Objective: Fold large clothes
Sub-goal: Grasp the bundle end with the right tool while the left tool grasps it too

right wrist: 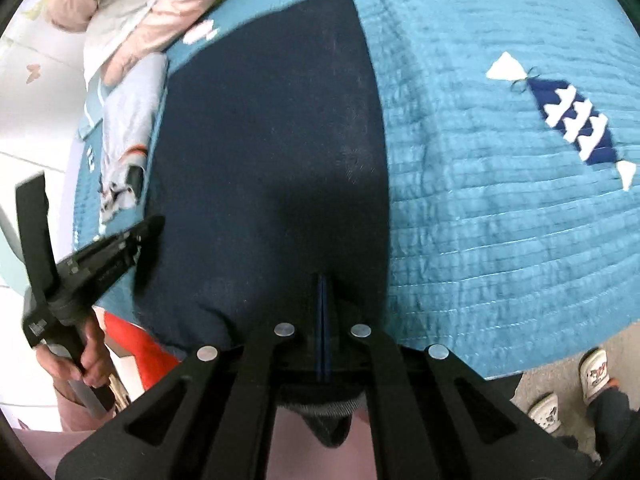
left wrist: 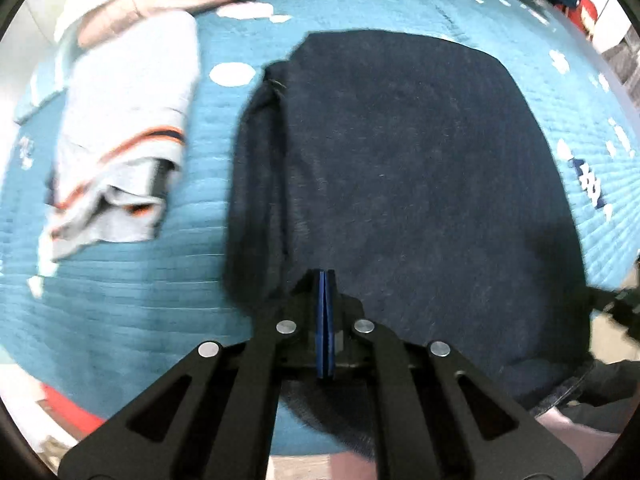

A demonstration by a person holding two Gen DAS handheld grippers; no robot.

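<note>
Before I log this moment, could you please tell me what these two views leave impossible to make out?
- Near hem of the dark navy knitted garment: both views, hidden behind each tool's black linkage.
- Whether the left tool or right tool pinches any cloth: pads pressed together over dark fabric, undecidable.
- Folded grey garment with orange stripes: blurred in the left view.
- Pale pink padded jacket: cut off by the frame edge.

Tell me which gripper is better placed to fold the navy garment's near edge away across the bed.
Neither clearly: the left gripper and right gripper both look shut on the navy garment's near edge, so a two-handed fold fits best.
</note>
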